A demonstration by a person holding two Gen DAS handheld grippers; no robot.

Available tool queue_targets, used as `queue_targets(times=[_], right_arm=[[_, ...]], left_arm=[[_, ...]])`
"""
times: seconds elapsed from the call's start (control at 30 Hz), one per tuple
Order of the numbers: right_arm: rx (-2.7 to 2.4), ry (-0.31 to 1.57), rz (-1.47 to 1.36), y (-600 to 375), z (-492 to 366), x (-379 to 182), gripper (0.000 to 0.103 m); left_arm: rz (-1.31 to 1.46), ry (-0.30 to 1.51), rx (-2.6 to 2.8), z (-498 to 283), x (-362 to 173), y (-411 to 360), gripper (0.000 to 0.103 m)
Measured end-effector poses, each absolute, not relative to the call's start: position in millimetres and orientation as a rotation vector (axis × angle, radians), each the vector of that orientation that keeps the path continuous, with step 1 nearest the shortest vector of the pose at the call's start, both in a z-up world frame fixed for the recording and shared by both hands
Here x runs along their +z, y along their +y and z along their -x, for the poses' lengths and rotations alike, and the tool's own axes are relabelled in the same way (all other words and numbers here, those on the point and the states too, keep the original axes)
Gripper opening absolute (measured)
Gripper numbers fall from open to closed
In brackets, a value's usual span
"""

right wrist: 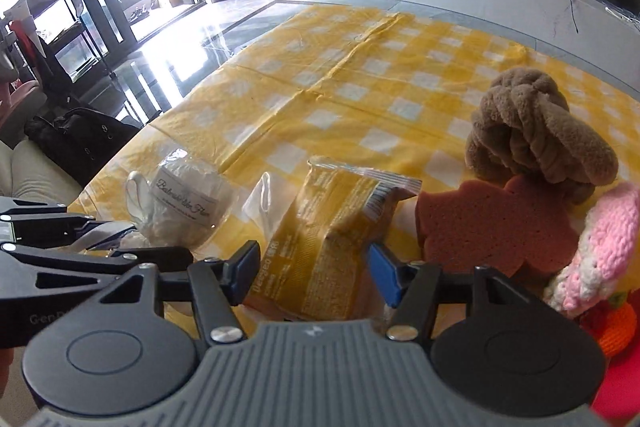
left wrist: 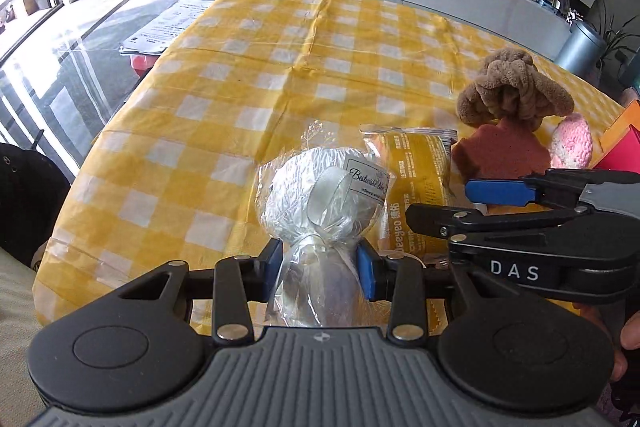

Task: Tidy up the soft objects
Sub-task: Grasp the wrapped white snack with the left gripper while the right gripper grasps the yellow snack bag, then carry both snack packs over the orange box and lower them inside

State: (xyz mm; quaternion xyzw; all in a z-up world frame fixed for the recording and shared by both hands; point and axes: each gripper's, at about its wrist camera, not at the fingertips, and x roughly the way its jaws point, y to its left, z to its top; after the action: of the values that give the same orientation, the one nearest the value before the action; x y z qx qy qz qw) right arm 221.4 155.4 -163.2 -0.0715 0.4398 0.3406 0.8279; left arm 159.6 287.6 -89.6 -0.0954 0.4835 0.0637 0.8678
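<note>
My left gripper (left wrist: 320,269) is shut on the twisted neck of a clear plastic bag holding a white soft ball (left wrist: 320,195), which also shows in the right wrist view (right wrist: 180,203). My right gripper (right wrist: 314,275) is open, its blue pads on either side of a yellow wrapped packet (right wrist: 332,239) lying on the yellow checked cloth (right wrist: 340,87); the packet also shows in the left wrist view (left wrist: 416,179). To the right lie a reddish-brown sponge (right wrist: 488,227), a brown knotted plush (right wrist: 532,131) and a pink knitted piece (right wrist: 600,247).
An orange knitted item (right wrist: 616,327) and a red-orange box (left wrist: 624,143) sit at the far right. Papers (left wrist: 168,27) lie on the glass table beyond the cloth's left edge. A black bag (right wrist: 80,135) rests on a seat at the left.
</note>
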Motion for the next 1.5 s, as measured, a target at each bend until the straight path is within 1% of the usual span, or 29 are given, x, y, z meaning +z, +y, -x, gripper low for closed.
queue_targets(times=[0.1,0.13,0.2,0.23,0.27,0.3,0.37,0.4,0.47,0.5,0.63,1.03,1.3,1.5], right_arm=[[0.717,0.950,0.165,160,-223,-172,0.058],[0.718,0.957,0.168,159,-224,-175,0.051],[0.711,0.942,0.179,160,-223,-179,0.044],[0.707,0.927,0.183,159,-222,-181,0.034],[0.706,0.917,0.189,158,-222,-181,0.030],[0.711,0.908,0.194,157,-221,-181,0.028],[0.725,0.884,0.227,157,-218,-180,0.018],[0.728,0.872,0.242,158,-216,-178,0.016],[0.732,0.852,0.264,159,-212,-173,0.004],[0.733,0.847,0.268,159,-211,-171,0.001],[0.733,0.831,0.254,156,-208,-161,0.000],[0.711,0.695,0.276,126,-182,-100,0.000],[0.688,0.641,0.262,90,-154,-66,0.000],[0.658,0.601,0.255,48,-127,-46,0.000]], left_arm=[[0.207,1.022,0.130,-160,-96,287,0.044],[0.210,1.024,0.128,-160,-97,286,0.044],[0.214,1.028,0.123,-160,-100,286,0.044],[0.215,1.030,0.123,-161,-101,286,0.044],[0.217,1.031,0.123,-160,-102,286,0.044],[0.219,1.031,0.124,-160,-102,285,0.044],[0.223,1.026,0.126,-159,-102,285,0.044],[0.226,1.025,0.127,-158,-102,285,0.044],[0.234,1.024,0.129,-158,-101,284,0.044],[0.233,1.023,0.131,-158,-100,284,0.044],[0.225,1.011,0.128,-155,-91,279,0.044],[0.195,0.936,0.122,-137,-43,258,0.044],[0.151,0.894,0.090,-119,-10,226,0.044],[0.110,0.886,0.040,-107,0,188,0.044]])
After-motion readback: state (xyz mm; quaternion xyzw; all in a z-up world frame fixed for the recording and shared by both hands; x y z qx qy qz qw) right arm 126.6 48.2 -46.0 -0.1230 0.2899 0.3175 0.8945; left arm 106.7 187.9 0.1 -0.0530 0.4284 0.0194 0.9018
